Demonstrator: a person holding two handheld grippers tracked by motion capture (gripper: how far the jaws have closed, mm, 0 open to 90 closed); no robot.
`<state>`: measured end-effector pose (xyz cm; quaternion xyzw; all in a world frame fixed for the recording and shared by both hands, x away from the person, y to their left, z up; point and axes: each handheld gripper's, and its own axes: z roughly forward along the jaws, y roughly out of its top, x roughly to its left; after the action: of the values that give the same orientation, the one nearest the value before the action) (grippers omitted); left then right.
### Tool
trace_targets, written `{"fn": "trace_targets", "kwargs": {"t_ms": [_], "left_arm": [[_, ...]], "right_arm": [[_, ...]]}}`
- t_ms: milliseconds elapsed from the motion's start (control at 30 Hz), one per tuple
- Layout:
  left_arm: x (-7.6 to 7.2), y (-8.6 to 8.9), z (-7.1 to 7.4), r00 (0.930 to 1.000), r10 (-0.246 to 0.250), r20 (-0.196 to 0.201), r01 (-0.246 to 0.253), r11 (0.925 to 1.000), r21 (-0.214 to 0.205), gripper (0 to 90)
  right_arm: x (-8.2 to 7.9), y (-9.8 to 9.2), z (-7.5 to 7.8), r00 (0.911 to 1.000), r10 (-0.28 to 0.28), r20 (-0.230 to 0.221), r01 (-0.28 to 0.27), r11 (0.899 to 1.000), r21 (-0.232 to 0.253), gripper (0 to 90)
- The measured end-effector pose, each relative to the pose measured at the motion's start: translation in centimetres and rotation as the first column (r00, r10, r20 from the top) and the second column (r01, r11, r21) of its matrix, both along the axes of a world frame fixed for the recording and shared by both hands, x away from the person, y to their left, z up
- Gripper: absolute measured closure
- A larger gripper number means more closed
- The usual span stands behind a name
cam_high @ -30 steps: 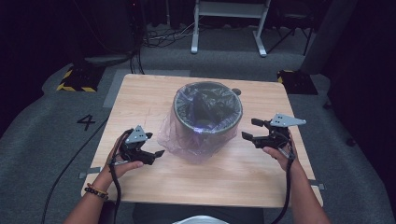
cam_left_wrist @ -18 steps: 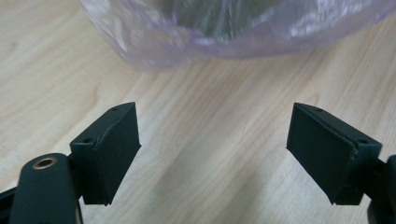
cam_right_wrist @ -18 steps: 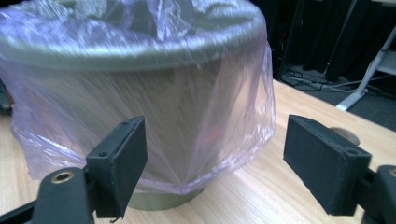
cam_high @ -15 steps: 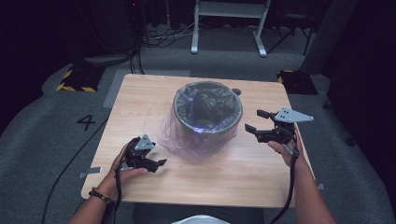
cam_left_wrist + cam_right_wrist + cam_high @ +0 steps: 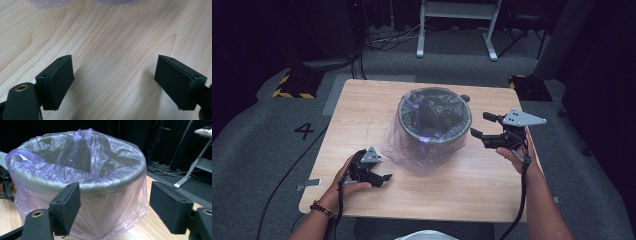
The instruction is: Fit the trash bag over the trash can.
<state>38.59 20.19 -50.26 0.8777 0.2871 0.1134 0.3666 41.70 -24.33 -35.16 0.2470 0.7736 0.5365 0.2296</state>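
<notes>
A round grey bin (image 5: 460, 131) stands mid-table, lined with a thin purple plastic bag (image 5: 404, 150) whose skirt drapes over the rim down onto the wood. My left gripper (image 5: 381, 179) lies low at the near left, close over the bare tabletop (image 5: 110, 37), open with nothing between its pads (image 5: 61, 77). My right gripper (image 5: 479, 125) hovers at rim height just right of the bin and points at it. It is open and its jaws have just closed a touch. In the right gripper view the bagged bin (image 5: 82, 182) shows beyond the empty gap of that gripper (image 5: 115, 212).
The wooden table (image 5: 362, 110) has bare room on every side of the bin. A small dark disc (image 5: 465, 98) lies behind the bin. On the floor are a painted 4 (image 5: 304, 131), a yellow-and-black striped block (image 5: 292, 85) and a white stand (image 5: 457, 30).
My left hand has sunk towards the table and drawn back to the near edge. My right hand has risen beside the bin. The bin and bag have not moved.
</notes>
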Motion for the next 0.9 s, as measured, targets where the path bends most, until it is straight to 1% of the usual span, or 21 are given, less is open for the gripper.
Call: {"fn": "trace_targets", "kwargs": {"t_ms": [100,267,367,433,500,600,767,900], "left_arm": [[0.0,0.0,-0.1,1.0,0.004,0.001,-0.004,1.0,-0.003,15.5],[0.0,0.0,-0.1,1.0,0.001,0.001,-0.001,1.0,-0.001,14.6],[0.0,0.0,-0.1,1.0,0.001,0.001,-0.001,1.0,-0.001,14.5],[0.1,0.0,-0.1,1.0,0.0,0.0,0.0,1.0,-0.001,14.4],[0.1,0.0,-0.1,1.0,0.0,0.0,0.0,1.0,-0.002,14.4],[0.1,0.0,-0.1,1.0,-0.001,0.0,0.001,1.0,-0.002,14.4],[0.1,-0.1,-0.1,1.0,-0.002,0.0,0.002,1.0,-0.003,14.2],[0.1,-0.1,-0.1,1.0,-0.002,0.0,0.002,1.0,-0.003,14.2]], "right_arm": [[-0.1,0.3,0.3,0.9999,0.011,0.007,-0.011,1.0,-0.001,24.2],[0.0,0.6,0.7,1.0,0.005,0.007,-0.005,1.0,0.001,22.7],[0.0,0.7,1.1,0.9999,0.013,0.004,-0.013,1.0,0.001,21.6],[0.2,0.8,1.4,0.9997,0.024,-0.009,-0.024,1.0,0.0,20.6],[0.4,1.0,1.6,0.9996,0.026,-0.011,-0.026,1.0,0.0,20.2],[0.5,1.1,1.9,0.9997,0.024,-0.008,-0.024,1.0,-0.007,20.0],[0.8,1.8,2.5,0.9997,0.026,0.005,-0.026,0.999,-0.035,19.4],[0.8,2.2,3.0,0.9995,0.029,0.009,-0.029,0.999,-0.036,18.8]]}}
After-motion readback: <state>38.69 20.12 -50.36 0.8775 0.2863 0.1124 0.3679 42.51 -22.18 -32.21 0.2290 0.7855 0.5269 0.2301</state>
